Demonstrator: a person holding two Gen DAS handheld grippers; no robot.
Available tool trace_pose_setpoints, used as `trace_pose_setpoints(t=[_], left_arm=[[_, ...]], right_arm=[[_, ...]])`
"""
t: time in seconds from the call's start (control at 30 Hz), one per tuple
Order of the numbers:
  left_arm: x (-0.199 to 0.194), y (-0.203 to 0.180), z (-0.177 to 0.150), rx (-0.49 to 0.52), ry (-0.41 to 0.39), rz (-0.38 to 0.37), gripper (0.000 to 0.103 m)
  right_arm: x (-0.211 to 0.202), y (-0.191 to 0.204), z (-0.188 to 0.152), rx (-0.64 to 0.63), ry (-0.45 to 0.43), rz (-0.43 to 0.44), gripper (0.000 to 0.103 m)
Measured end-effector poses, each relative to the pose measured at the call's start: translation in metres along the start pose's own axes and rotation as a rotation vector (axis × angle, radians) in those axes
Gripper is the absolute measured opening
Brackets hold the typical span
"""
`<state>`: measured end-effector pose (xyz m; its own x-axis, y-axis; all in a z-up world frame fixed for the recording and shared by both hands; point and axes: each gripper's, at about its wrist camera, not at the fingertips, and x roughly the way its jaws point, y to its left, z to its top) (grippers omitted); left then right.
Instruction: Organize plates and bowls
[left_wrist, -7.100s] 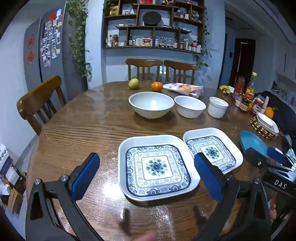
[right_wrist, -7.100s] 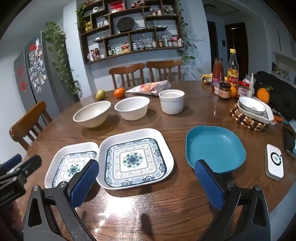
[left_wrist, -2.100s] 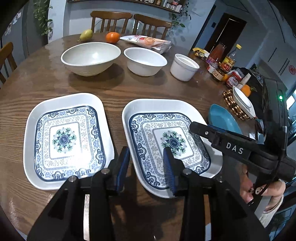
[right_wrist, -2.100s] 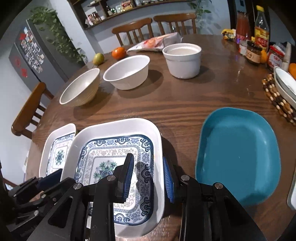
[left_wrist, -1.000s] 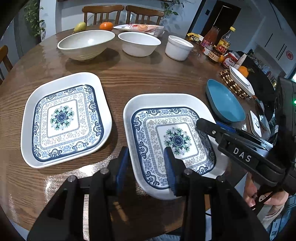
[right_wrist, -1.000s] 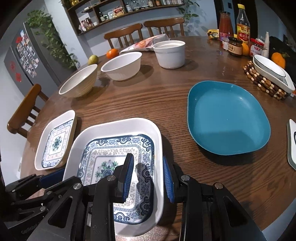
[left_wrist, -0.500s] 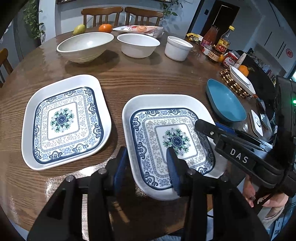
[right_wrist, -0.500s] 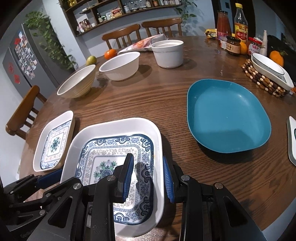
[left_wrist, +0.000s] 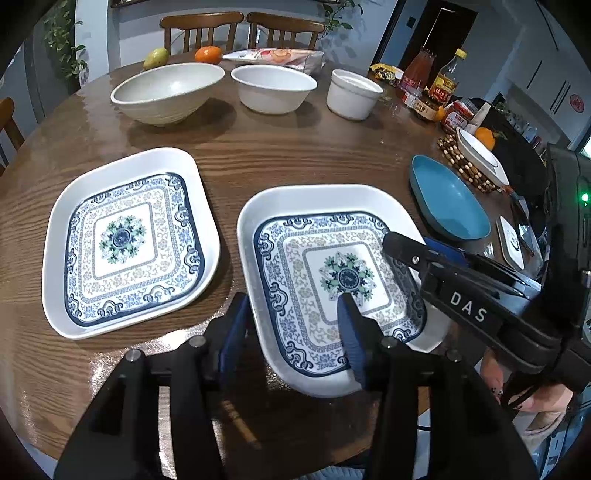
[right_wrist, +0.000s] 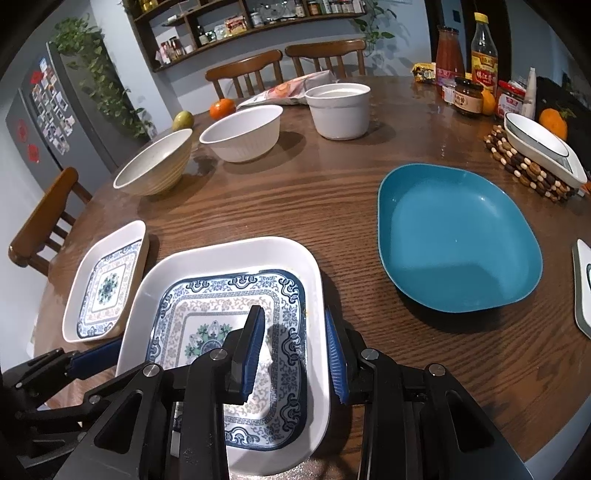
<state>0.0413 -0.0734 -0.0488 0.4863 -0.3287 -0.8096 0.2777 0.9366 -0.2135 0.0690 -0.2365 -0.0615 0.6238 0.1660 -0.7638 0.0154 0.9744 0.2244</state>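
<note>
Two white square plates with blue patterns are at the near edge of a round wooden table. My left gripper (left_wrist: 291, 321) and my right gripper (right_wrist: 295, 350) are both shut on the rims of the right-hand patterned plate (left_wrist: 332, 273), also in the right wrist view (right_wrist: 221, 310), one at its left rim and one at its right rim. It is lifted slightly off the table. The other patterned plate (left_wrist: 125, 240) lies flat to its left (right_wrist: 107, 284). A teal plate (right_wrist: 454, 236) lies to the right. Two white bowls (left_wrist: 166, 92) (left_wrist: 273, 88) and a white cup-like bowl (left_wrist: 352, 94) stand further back.
Sauce bottles and jars (right_wrist: 476, 70) stand at the far right. A white dish on a beaded trivet (right_wrist: 535, 155) sits right. An orange (left_wrist: 208, 53), a pear (left_wrist: 155, 57) and a snack bag (left_wrist: 277, 55) lie at the back. Wooden chairs (left_wrist: 240, 27) surround the table.
Both grippers went from wide open to shut on the right-hand patterned plate. Over the last second the plate has lifted and drifted slightly; the left plate stays put.
</note>
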Motion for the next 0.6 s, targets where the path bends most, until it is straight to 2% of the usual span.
trace_pose_setpoints(t=[0.07, 0.13, 0.2, 0.3, 0.37, 0.6], left_arm=[[-0.005, 0.000, 0.001, 0.003, -0.017, 0.003, 0.047], [-0.010, 0.000, 0.001, 0.009, -0.034, 0.002, 0.051], [-0.017, 0.002, 0.002, 0.009, -0.057, -0.002, 0.055], [-0.025, 0.004, 0.003, 0.007, -0.082, -0.006, 0.064], [-0.030, 0.006, 0.005, -0.002, -0.093, -0.006, 0.075], [-0.050, 0.017, 0.008, -0.033, -0.145, -0.019, 0.087]], right_arm=[[-0.002, 0.000, 0.001, -0.002, -0.011, -0.004, 0.036], [-0.007, 0.001, 0.003, -0.008, -0.029, -0.018, 0.049], [-0.012, 0.003, 0.004, -0.017, -0.057, -0.028, 0.065], [-0.020, 0.006, 0.005, -0.031, -0.092, -0.031, 0.077], [-0.025, 0.008, 0.006, -0.037, -0.105, -0.028, 0.082], [-0.039, 0.018, 0.008, -0.065, -0.142, -0.032, 0.093]])
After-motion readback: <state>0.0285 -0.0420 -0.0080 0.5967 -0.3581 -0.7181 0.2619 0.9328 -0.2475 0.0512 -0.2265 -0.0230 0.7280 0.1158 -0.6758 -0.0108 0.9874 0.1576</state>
